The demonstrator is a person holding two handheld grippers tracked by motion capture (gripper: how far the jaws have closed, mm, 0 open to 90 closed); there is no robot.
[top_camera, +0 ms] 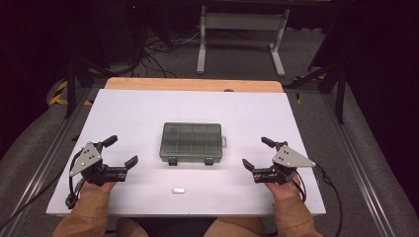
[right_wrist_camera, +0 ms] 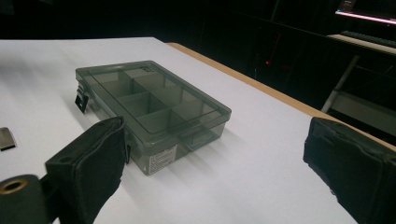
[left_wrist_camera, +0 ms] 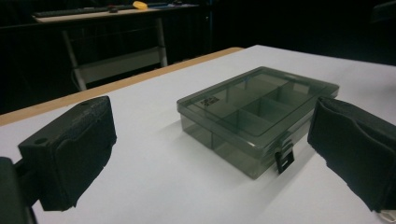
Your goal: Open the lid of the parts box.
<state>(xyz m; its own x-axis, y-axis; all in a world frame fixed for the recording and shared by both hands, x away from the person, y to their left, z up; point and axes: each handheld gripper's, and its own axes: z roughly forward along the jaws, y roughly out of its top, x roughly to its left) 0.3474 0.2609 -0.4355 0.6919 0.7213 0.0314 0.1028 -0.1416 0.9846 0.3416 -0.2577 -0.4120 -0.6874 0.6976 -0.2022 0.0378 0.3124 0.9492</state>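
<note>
A smoky grey see-through compartment box [top_camera: 191, 141] lies shut in the middle of the white table [top_camera: 148, 106], its two black latches [top_camera: 172, 161] facing the person. A small silvery piece [top_camera: 178, 190] lies in front of it, near the table's front edge. My left gripper [top_camera: 122, 150] rests open to the left of the box, clear of it, nothing between its fingers. My right gripper [top_camera: 256, 152] stands open to the right, likewise apart. The left gripper view shows the box [left_wrist_camera: 259, 112] beyond my open left gripper [left_wrist_camera: 210, 144]. From my open right gripper [right_wrist_camera: 219, 154], the box [right_wrist_camera: 154, 105] and the silvery piece [right_wrist_camera: 5, 138] are seen.
A wooden strip [top_camera: 192, 84] runs along the table's far edge. Beyond it on the floor stand a white metal frame [top_camera: 242, 29] and loose cables [top_camera: 158, 47]. Metal rails [top_camera: 363, 173] flank the table. Bare white surface surrounds the box.
</note>
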